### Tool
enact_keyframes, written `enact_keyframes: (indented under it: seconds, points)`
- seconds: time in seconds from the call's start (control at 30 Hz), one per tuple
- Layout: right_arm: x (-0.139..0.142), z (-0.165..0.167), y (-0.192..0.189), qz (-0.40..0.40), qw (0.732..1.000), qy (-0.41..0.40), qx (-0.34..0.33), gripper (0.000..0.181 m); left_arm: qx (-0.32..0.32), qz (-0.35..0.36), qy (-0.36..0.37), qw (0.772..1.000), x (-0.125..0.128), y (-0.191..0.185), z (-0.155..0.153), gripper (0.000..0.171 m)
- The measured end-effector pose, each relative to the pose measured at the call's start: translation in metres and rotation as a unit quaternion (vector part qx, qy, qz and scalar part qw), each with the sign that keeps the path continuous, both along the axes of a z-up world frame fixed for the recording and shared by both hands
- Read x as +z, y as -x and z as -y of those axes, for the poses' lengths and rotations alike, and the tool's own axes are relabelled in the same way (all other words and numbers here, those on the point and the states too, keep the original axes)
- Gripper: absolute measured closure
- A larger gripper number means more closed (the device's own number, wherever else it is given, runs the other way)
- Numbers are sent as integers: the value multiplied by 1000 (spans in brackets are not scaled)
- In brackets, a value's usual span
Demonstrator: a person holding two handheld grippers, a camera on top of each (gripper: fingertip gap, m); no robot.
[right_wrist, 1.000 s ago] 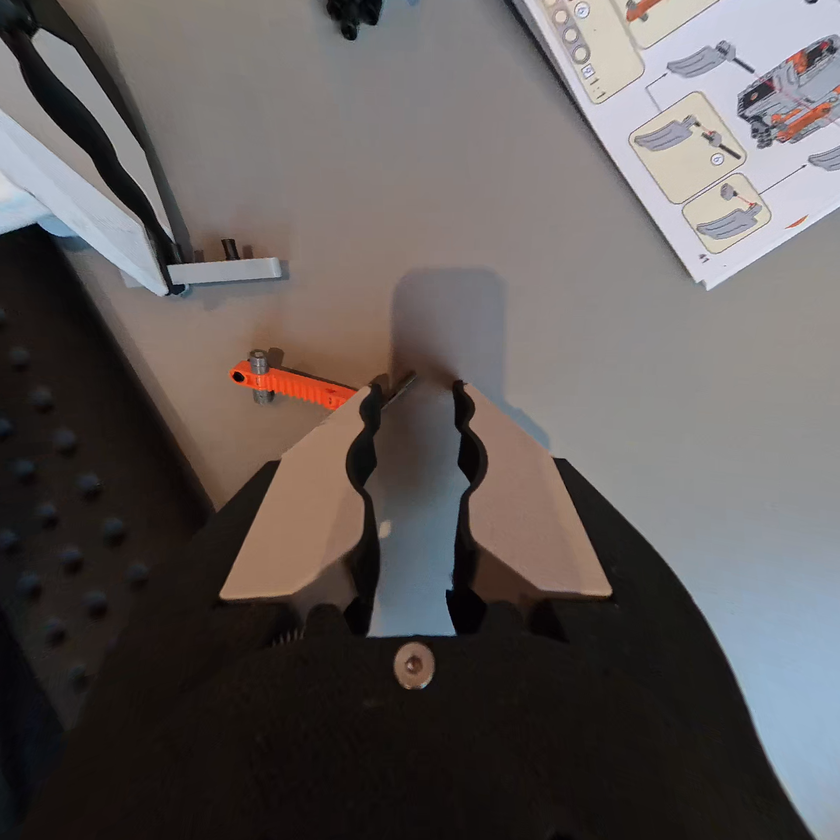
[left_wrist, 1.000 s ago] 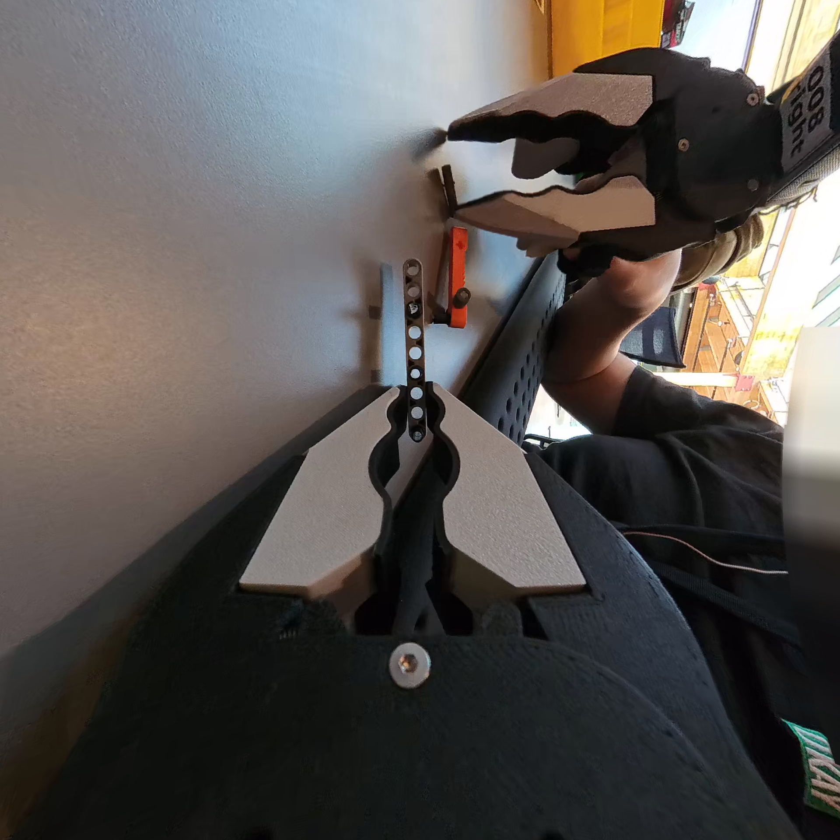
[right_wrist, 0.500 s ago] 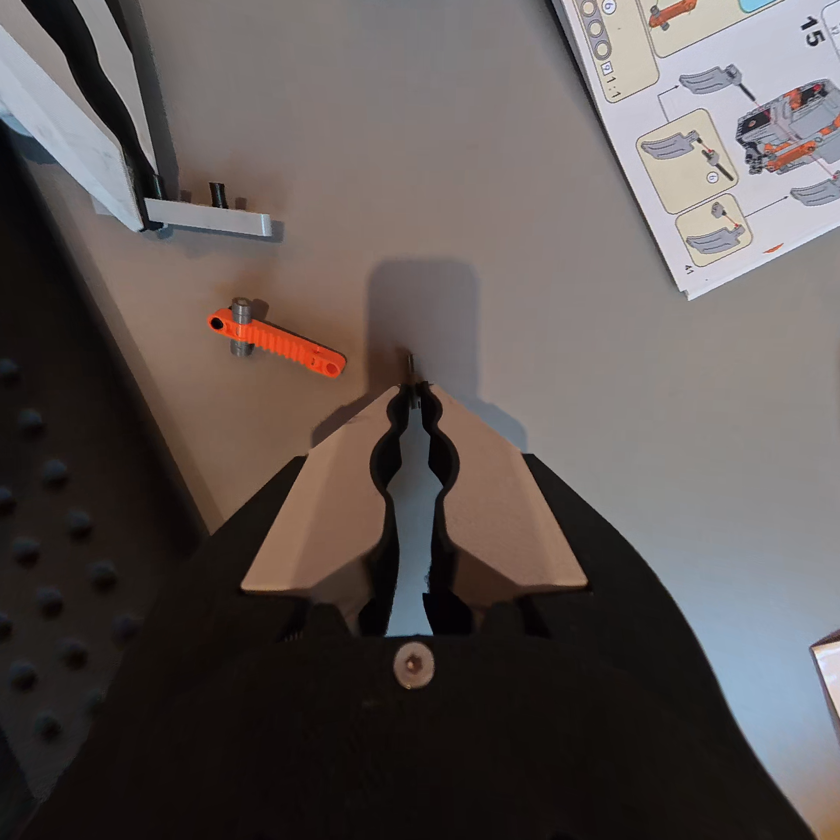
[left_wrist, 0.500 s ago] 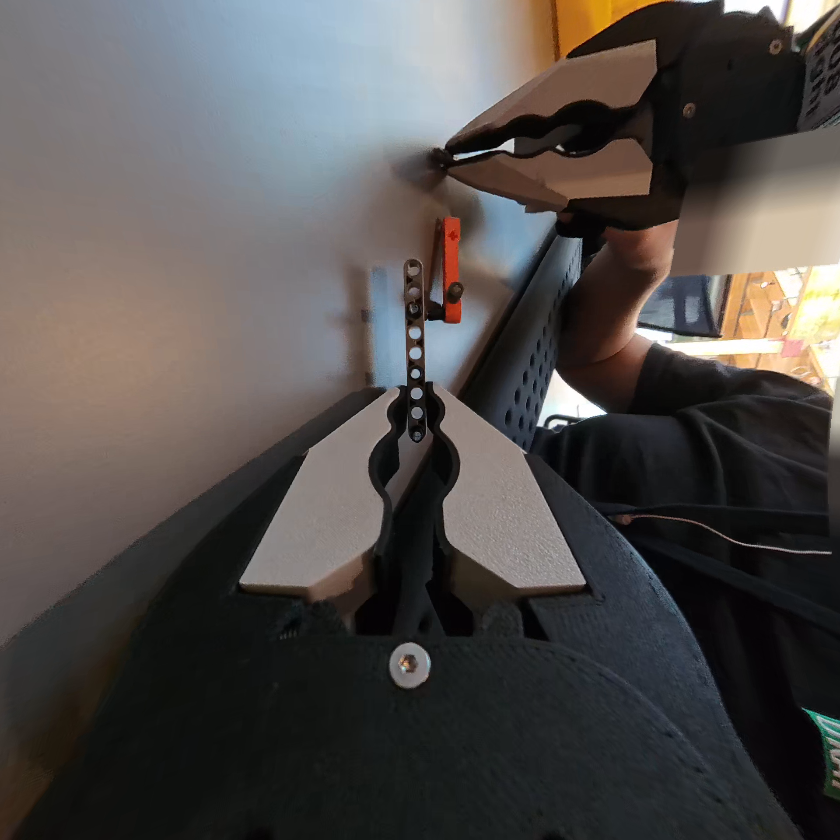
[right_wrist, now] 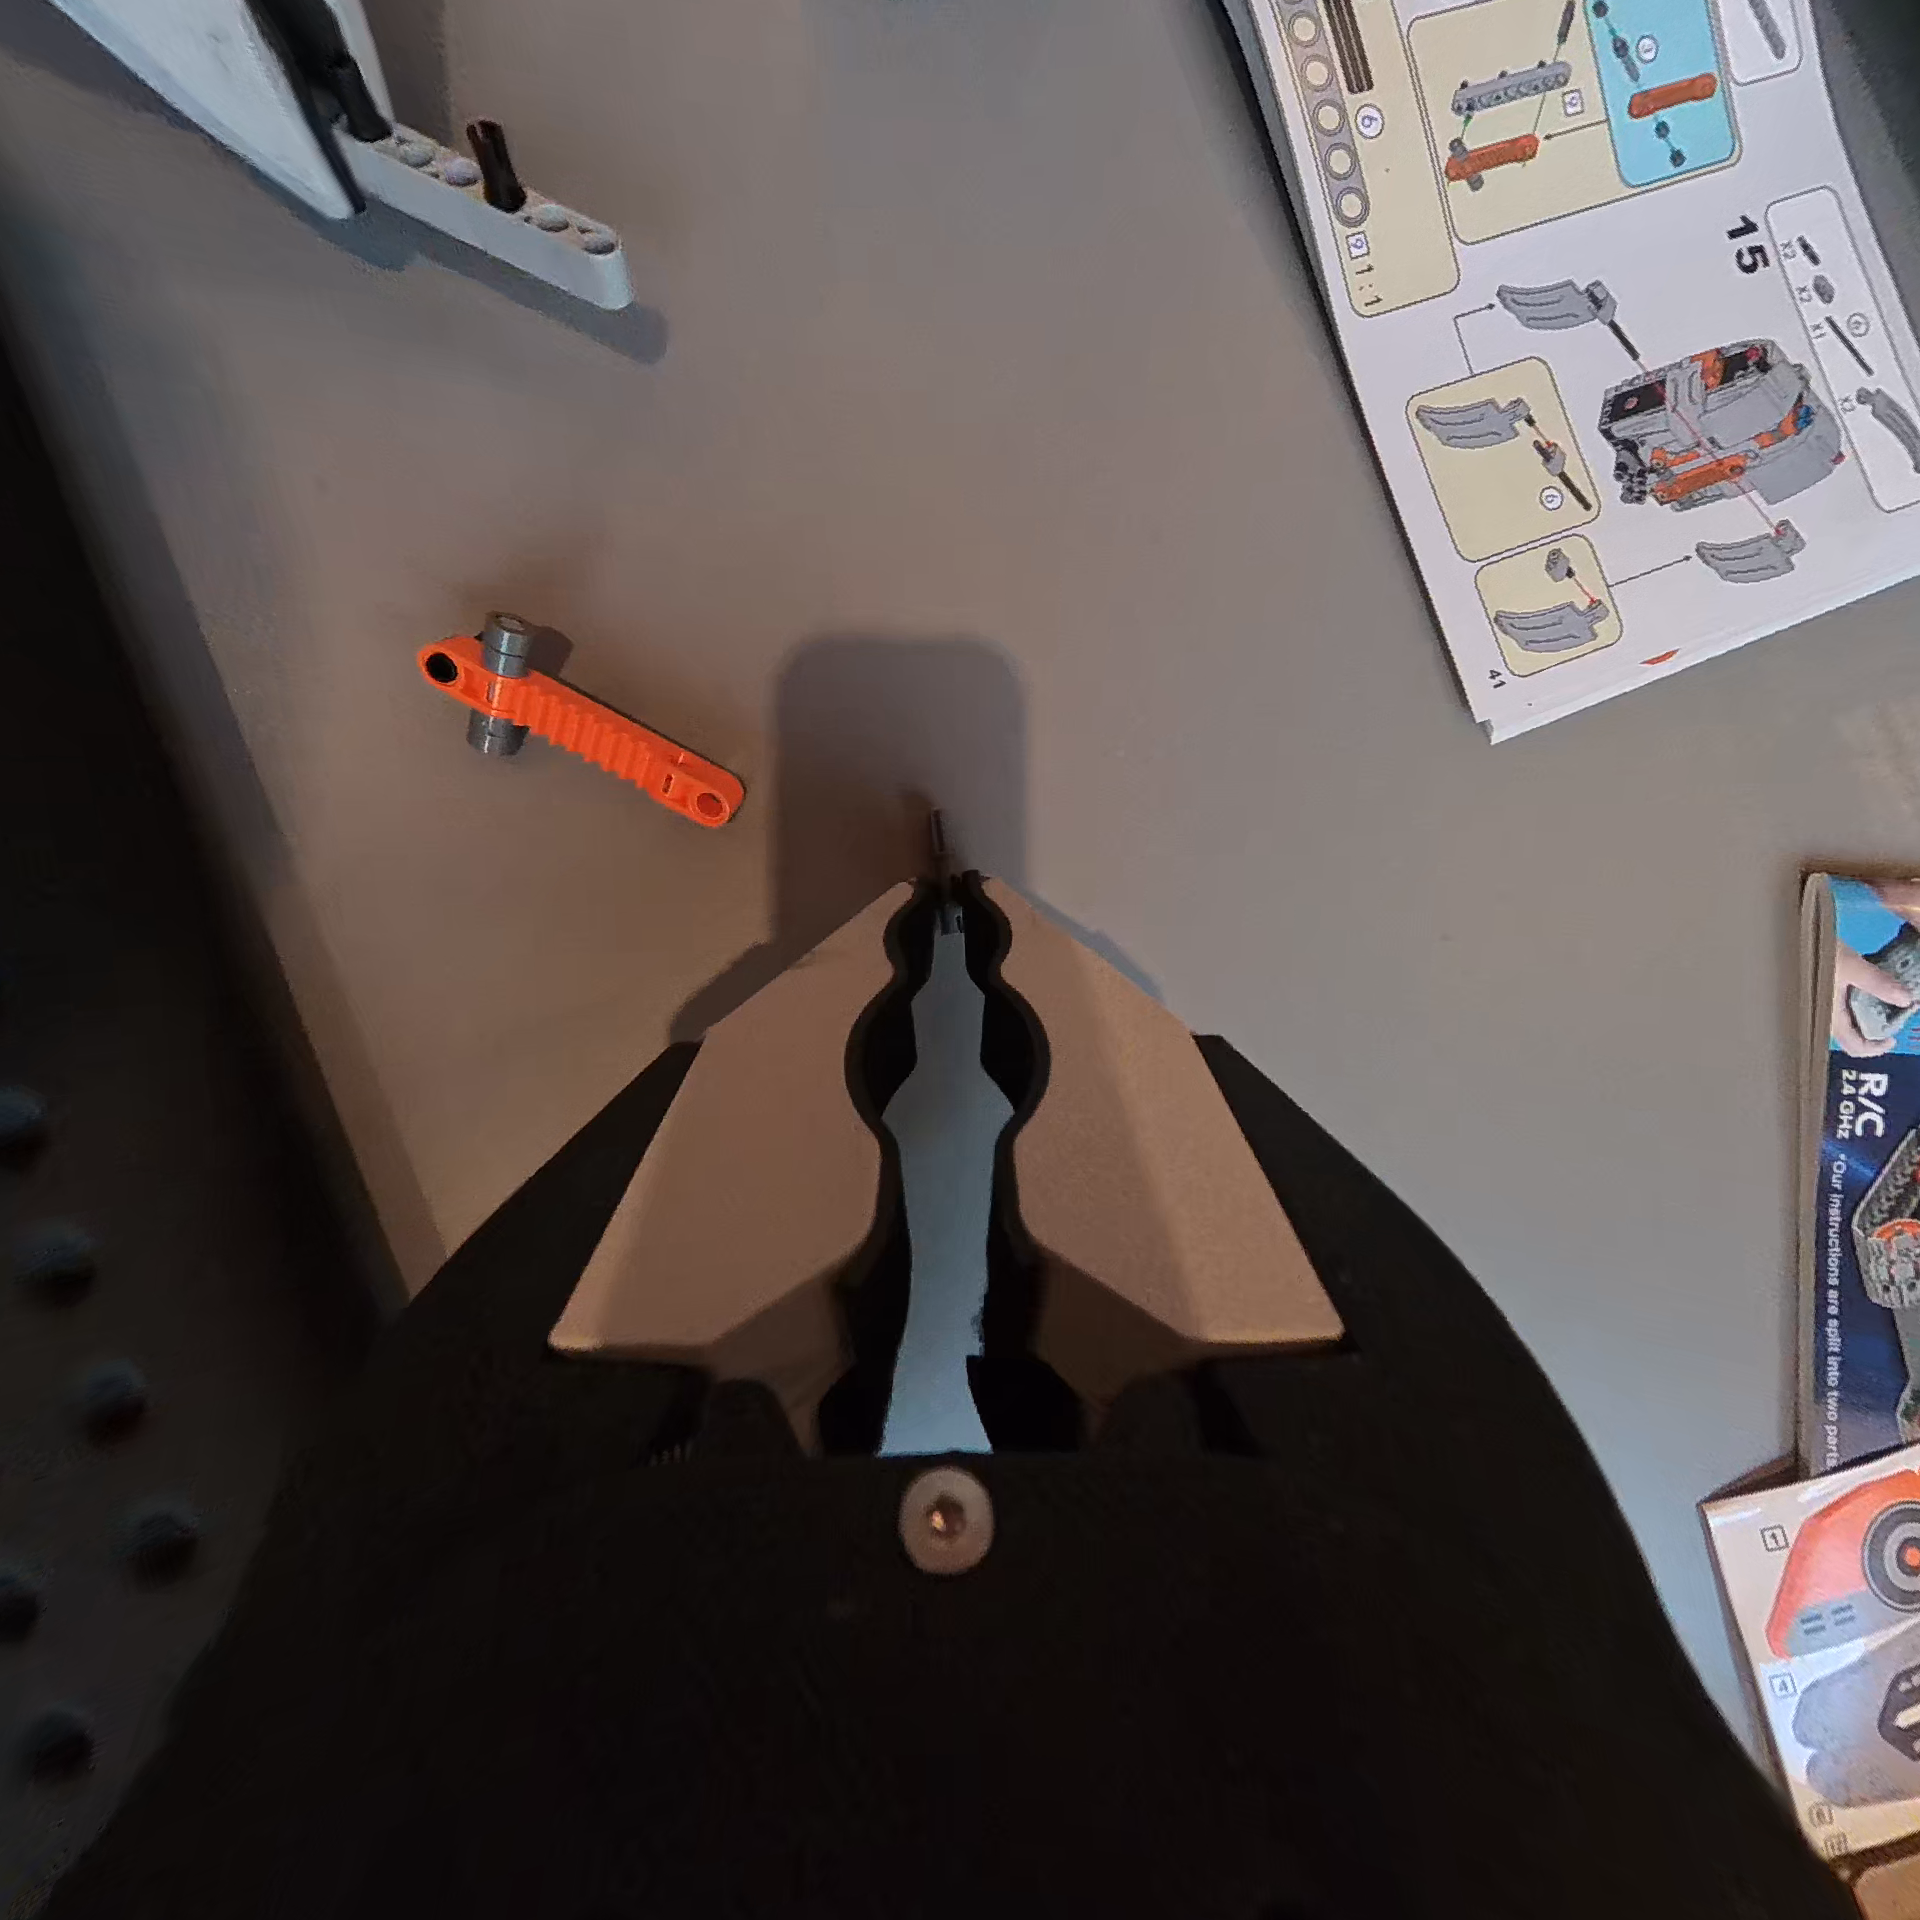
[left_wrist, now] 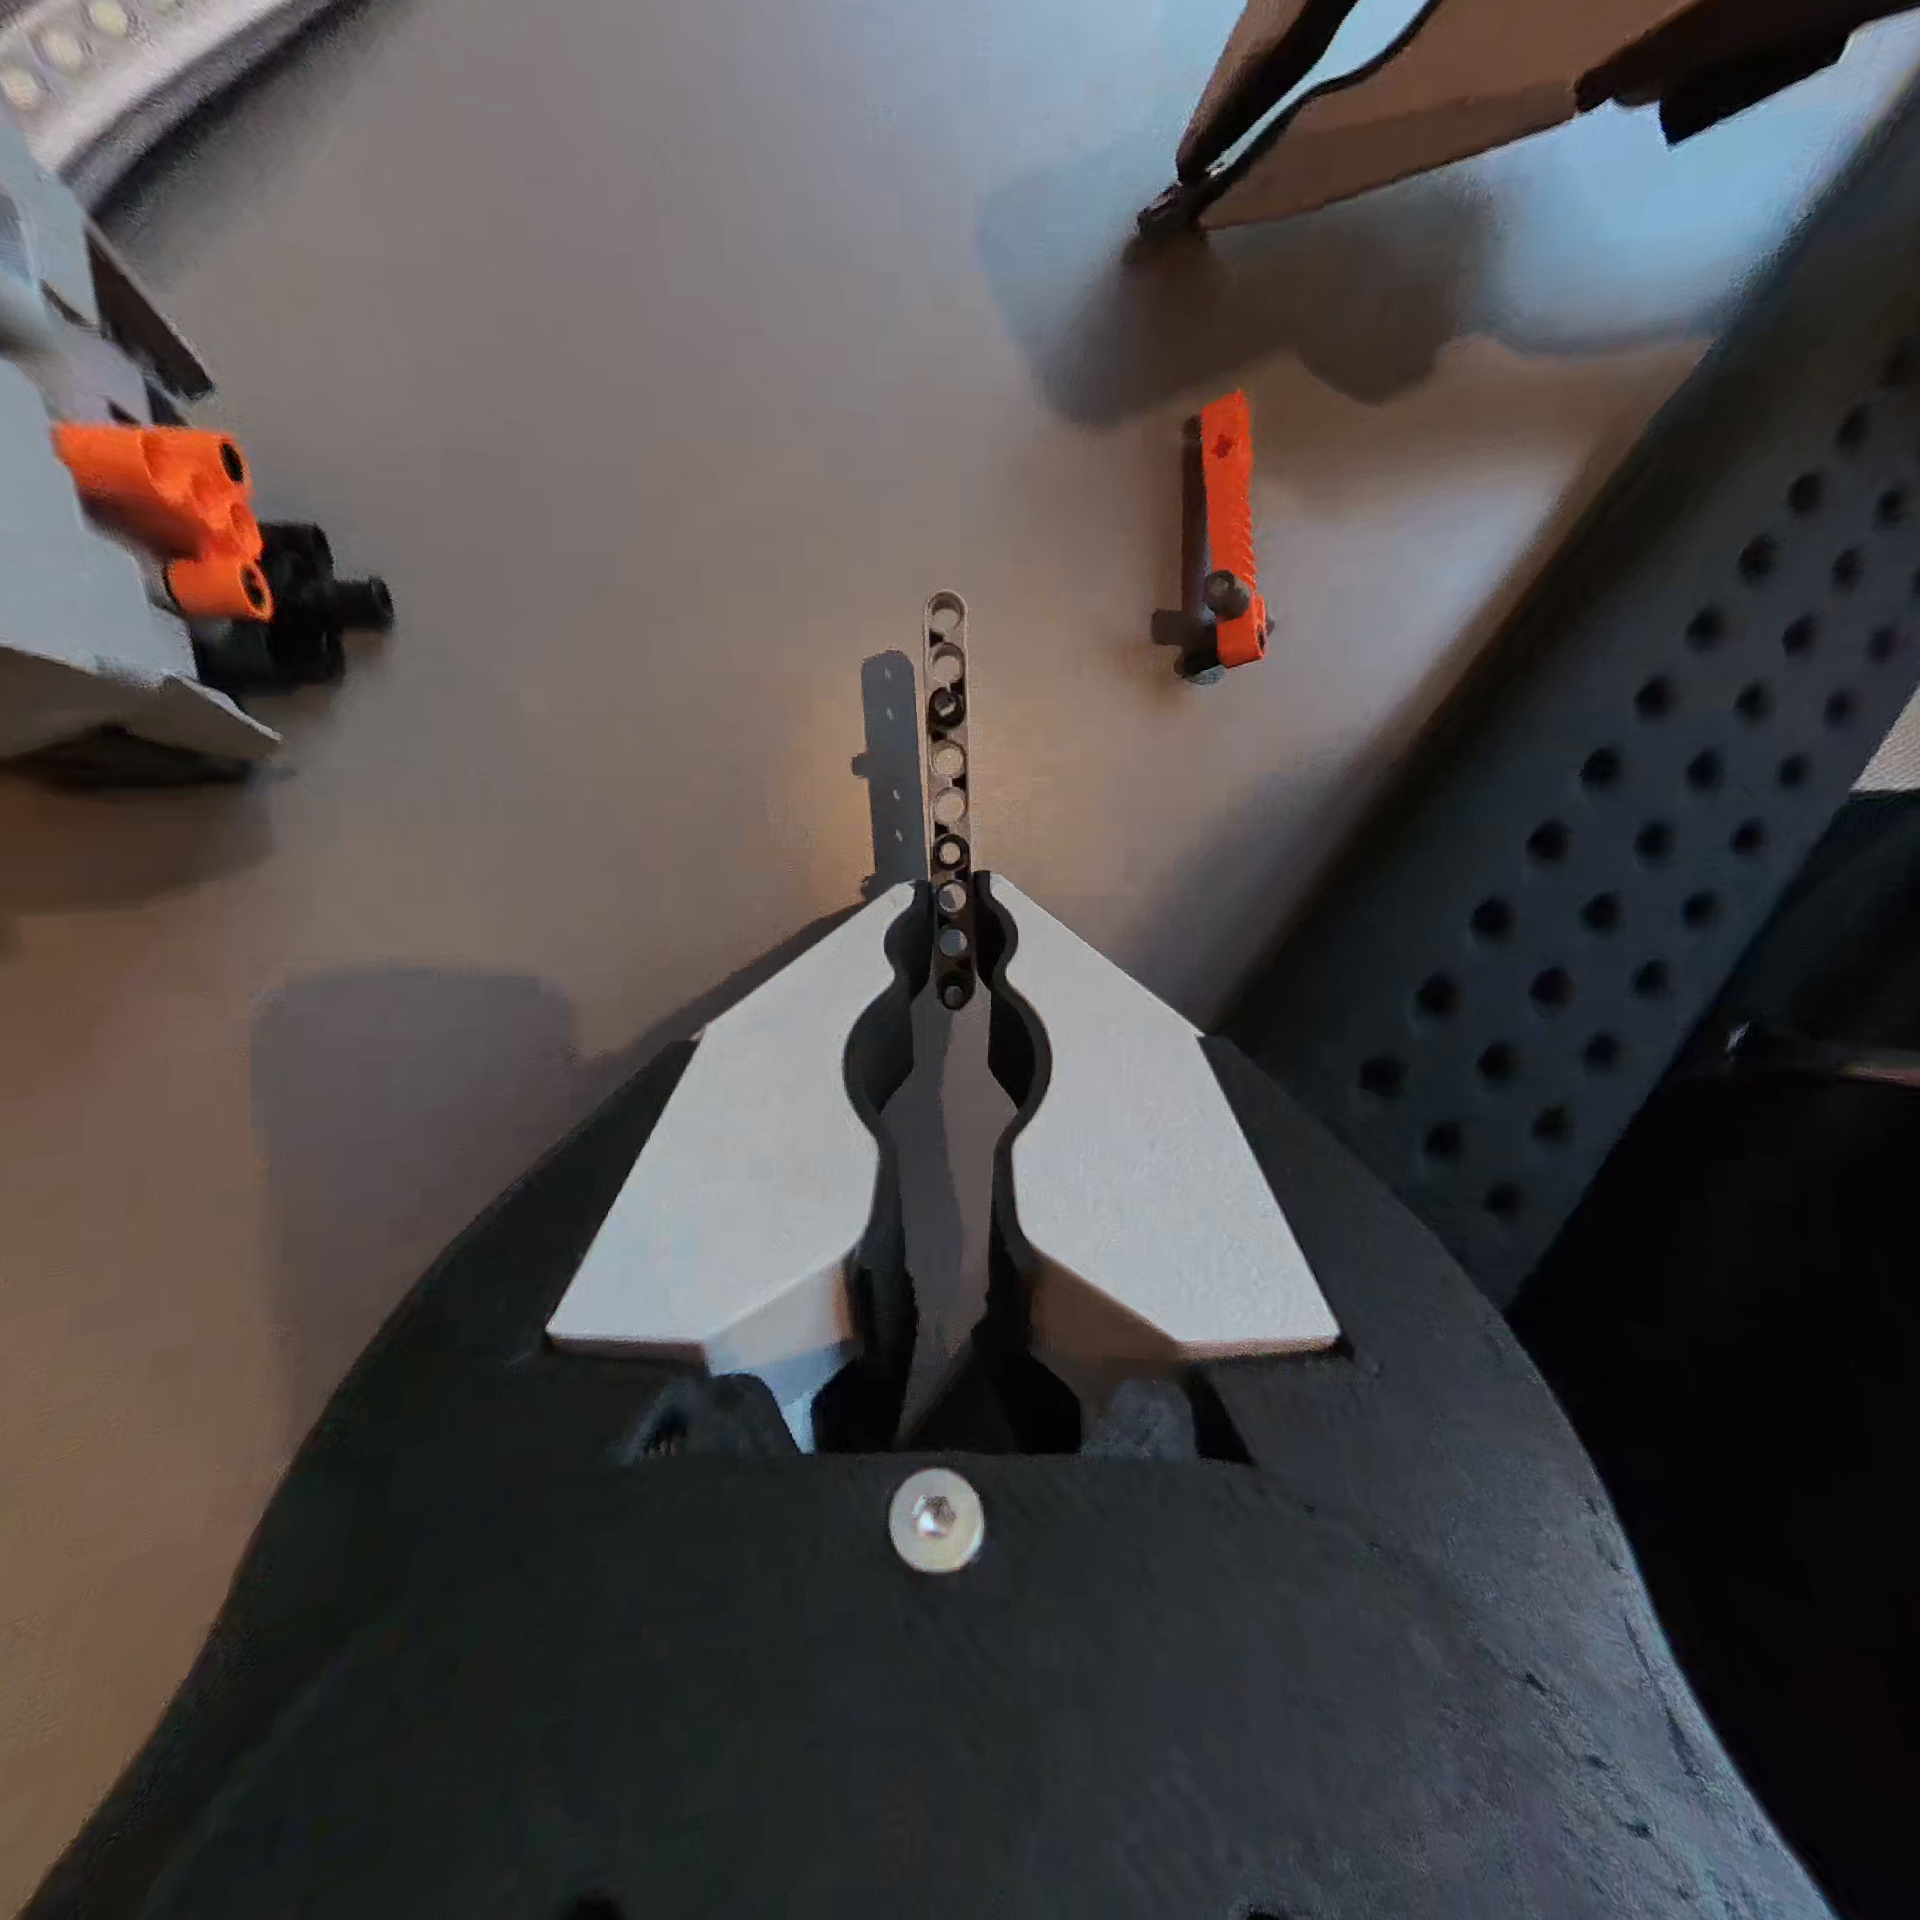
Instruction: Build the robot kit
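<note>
My left gripper (left_wrist: 951, 894) is shut on a long grey beam with holes (left_wrist: 948, 748), held on edge above the grey table; a black pin sits in one of its holes. The beam also shows in the right wrist view (right_wrist: 499, 223) at the top left, with the left gripper's fingers (right_wrist: 239, 94) on it. My right gripper (right_wrist: 943, 894) is shut on a small black pin (right_wrist: 938, 836) and holds it just above the table. It shows in the left wrist view (left_wrist: 1174, 213) at the top right. An orange toothed beam with a grey bush (right_wrist: 582, 727) lies between them, also in the left wrist view (left_wrist: 1226, 530).
An open instruction booklet (right_wrist: 1621, 343) lies at the far right. More printed booklets (right_wrist: 1860, 1351) lie at the right edge. A partly built grey and orange model (left_wrist: 135, 582) stands at the left. A black perforated mat (left_wrist: 1621, 831) runs along the table's near edge. Across from one pair of fingers to the other is roughly 15 cm.
My right gripper closed on the black pin and lifted it off the table. My left gripper swung and tilted with the grey beam, so the model now shows at its left.
</note>
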State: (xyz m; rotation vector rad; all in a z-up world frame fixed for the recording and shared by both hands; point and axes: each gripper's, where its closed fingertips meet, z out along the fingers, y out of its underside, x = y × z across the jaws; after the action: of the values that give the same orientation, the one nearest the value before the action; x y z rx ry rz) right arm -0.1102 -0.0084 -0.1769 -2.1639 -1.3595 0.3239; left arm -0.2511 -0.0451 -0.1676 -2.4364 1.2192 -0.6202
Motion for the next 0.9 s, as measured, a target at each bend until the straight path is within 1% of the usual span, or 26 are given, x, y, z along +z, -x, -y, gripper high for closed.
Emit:
enact_keyframes:
  seconds: [0.1, 0.17, 0.27, 0.4, 0.47, 0.57, 0.67, 0.8, 0.9]
  points:
    - [0, 4, 4, -11, 1000, 4, 21, 175, -36, -35, -32, 998, -4, 2, 1, 166]
    - [0, 5, 7, -21, 999, 8, 29, 170, -53, -68, -40, 995, -10, 6, 2, 166]
    - [1, 6, 8, -23, 999, 5, 39, 166, -77, -86, -53, 992, -10, 5, 4, 166]
    - [1, 8, 6, -24, 999, 14, 44, 158, -94, -100, -68, 988, -12, 5, 5, 165]
    - [2, 7, 3, -23, 999, 12, 45, 158, -96, -98, -72, 988, -12, 4, 6, 165]
    - [6, 6, 0, -29, 998, 10, 52, 158, -92, -82, -59, 991, -11, 3, 9, 159]
    - [11, 3, 1, -44, 998, 3, 54, 164, -89, -71, -48, 992, -10, 3, 11, 154]
    - [6, 4, 5, -50, 997, 10, 64, 166, -78, -64, -56, 993, -8, 5, 9, 150]
    - [3, 2, 8, -49, 996, 11, 67, 166, -70, -24, -61, 995, 3, 1, 11, 150]
